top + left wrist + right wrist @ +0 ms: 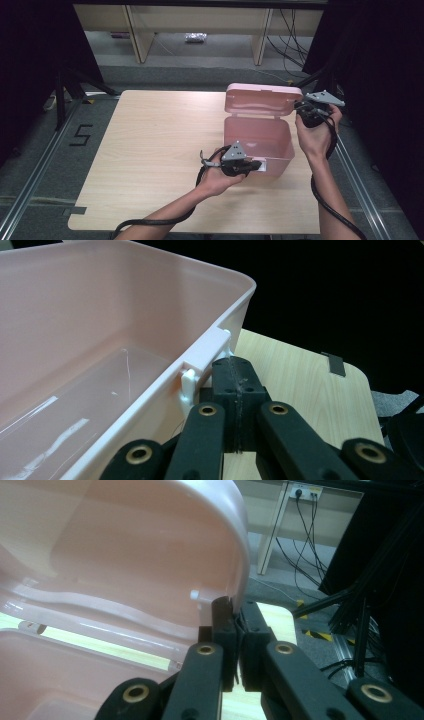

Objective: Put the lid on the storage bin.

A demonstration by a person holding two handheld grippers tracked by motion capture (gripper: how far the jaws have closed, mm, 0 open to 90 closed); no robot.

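Left gripper [250, 165] is pinching the pink box [257, 137] front latch [205, 357], steadying it mid-table (jaws fully closed); right gripper [306, 111] is clamping the lid [262, 100] edge, holding it open.

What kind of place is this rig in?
Probably a lab recording station: a wooden table on a grey floor between metal floor rails, dark curtains at the sides, loose cables by desk legs behind.

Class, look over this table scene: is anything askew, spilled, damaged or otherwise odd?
Nothing stands out. The pink plastic box sits upright on the wooden table, empty, its hinged lid open and intact. No spill or break shows.
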